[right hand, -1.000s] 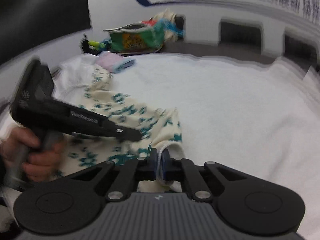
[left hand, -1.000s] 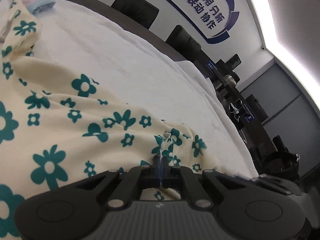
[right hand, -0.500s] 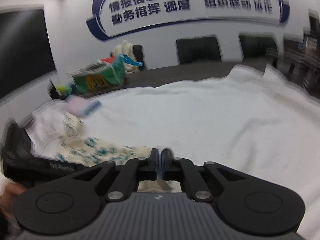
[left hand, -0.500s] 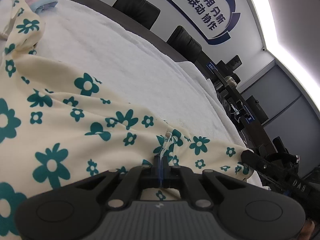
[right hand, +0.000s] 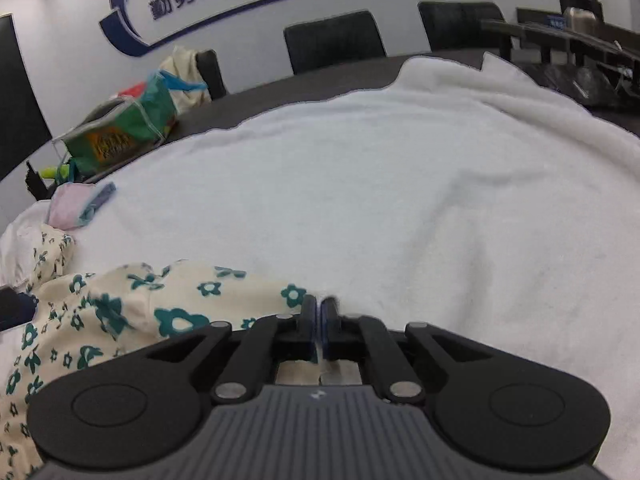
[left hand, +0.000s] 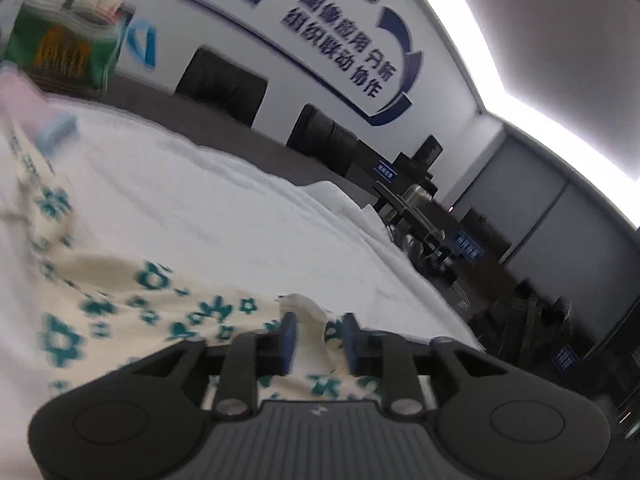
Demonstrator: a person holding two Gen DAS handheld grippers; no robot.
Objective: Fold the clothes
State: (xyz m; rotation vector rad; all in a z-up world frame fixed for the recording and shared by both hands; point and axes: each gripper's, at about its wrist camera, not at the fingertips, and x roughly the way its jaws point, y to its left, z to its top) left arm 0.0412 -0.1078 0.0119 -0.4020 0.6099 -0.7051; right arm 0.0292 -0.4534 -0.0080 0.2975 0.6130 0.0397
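**A:** Left wrist view first. What did we have between the fingers?

**B:** Our left gripper stood with its jaws apart, and a raised fold of the floral garment stuck up in the gap between the blue pads. We could not tell whether the cloth touched either pad, so it looked loose there, not pinched. The view was blurred.

**A:** And where did the garment lie?

**B:** It spread to the left and near side of us, cream with teal flowers, on the white towel that covered the table. Far left on the towel sat a pink cloth, and beyond it a green bag. Black chairs stood at the far edge under the blue wall lettering.

**A:** Now the right wrist view.

**B:** Our right gripper had its jaws drawn together, only a thin slit left. The edge of the floral garment ran right up to the fingertips, and pale fabric showed behind the fingers, so we seemed to be pinching its hem.

**A:** The rest of the garment?

**B:** It trailed away to the near left, rumpled on the white towel. The towel lay bare to the right and far side. The pink cloth and green bag sat at the far left.
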